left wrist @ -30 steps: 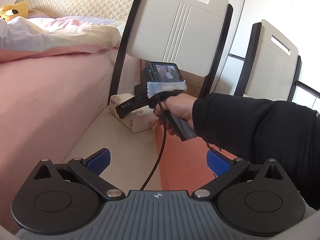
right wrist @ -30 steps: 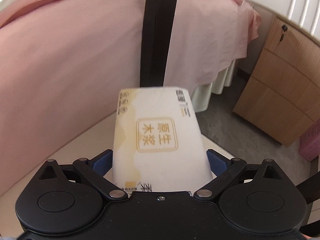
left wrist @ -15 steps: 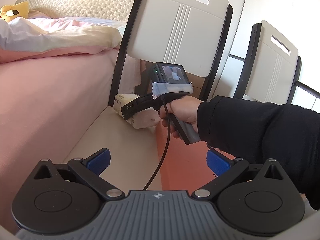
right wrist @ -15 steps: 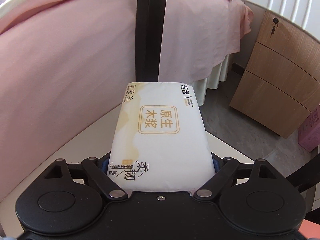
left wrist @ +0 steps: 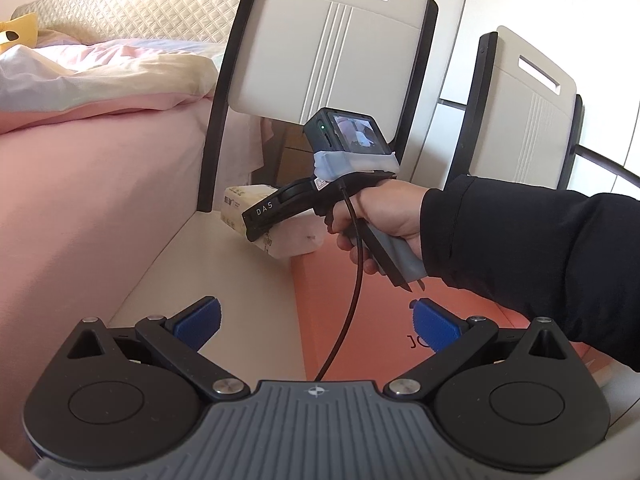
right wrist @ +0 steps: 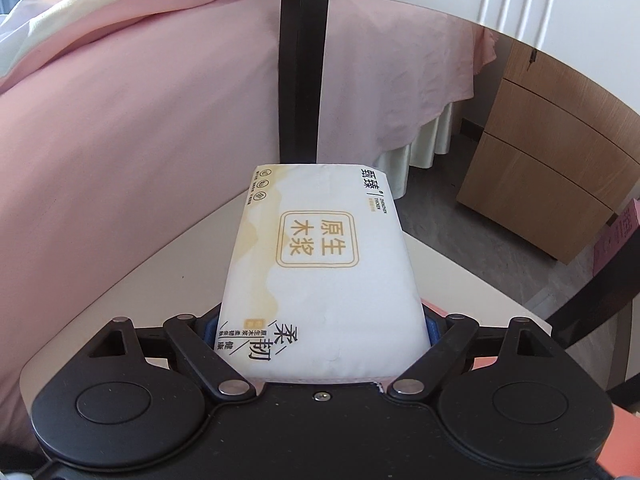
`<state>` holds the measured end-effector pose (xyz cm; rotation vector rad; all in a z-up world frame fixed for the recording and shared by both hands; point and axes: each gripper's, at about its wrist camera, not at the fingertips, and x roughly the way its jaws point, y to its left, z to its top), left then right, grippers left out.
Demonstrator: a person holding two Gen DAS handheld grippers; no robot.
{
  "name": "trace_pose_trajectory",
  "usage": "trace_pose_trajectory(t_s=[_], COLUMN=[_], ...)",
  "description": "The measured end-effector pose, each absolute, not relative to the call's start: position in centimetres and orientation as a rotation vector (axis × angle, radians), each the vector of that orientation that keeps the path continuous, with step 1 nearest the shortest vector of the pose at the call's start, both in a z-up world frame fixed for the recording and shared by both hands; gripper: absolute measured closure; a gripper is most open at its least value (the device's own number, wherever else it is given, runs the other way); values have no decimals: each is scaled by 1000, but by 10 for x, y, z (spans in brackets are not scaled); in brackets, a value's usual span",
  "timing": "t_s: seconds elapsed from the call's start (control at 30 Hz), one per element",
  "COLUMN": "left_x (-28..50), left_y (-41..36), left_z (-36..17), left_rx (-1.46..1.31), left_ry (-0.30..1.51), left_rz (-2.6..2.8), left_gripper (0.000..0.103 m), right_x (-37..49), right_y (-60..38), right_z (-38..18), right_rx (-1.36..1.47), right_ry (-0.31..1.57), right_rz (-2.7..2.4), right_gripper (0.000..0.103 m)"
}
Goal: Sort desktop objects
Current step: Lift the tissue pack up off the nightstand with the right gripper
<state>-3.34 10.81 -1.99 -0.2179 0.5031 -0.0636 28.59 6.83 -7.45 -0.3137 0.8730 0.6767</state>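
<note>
A white tissue pack (right wrist: 320, 280) with gold print sits lengthwise between the blue pads of my right gripper (right wrist: 320, 330), which is shut on its near end. In the left wrist view the same tissue pack (left wrist: 294, 240) hangs tilted over the far end of the white table (left wrist: 224, 280), held by the right gripper (left wrist: 260, 222) in a hand with a black sleeve. My left gripper (left wrist: 316, 318) stands open low over the table's near part, with nothing between its blue pads (left wrist: 200, 316).
An orange box (left wrist: 400, 300) lies on the table under the right hand. Two white chairs (left wrist: 340, 40) with black frames stand behind the table. A pink bed (left wrist: 80, 200) runs along the left. A wooden cabinet (right wrist: 540, 152) and a pink box (right wrist: 616, 240) are on the floor.
The right gripper's pads closed onto the tissue pack, and the pack rose off the table. The hand drifted right in the left wrist view. The left gripper stayed put.
</note>
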Motion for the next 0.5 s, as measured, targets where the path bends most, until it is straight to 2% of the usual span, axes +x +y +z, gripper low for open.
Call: trace_pose_trajectory(t_s=[0.17, 0.5], left_x=[-33, -32], left_y=[110, 111], left_z=[-22, -27], left_rx=[-234, -253], left_ry=[508, 514], left_rz=[-69, -78], left_gripper=[0, 0], right_x=[286, 295], right_y=[69, 95], right_z=[-74, -82], right_rx=[-312, -447], right_ry=[878, 905], right_rz=[666, 632], right_gripper=[16, 3])
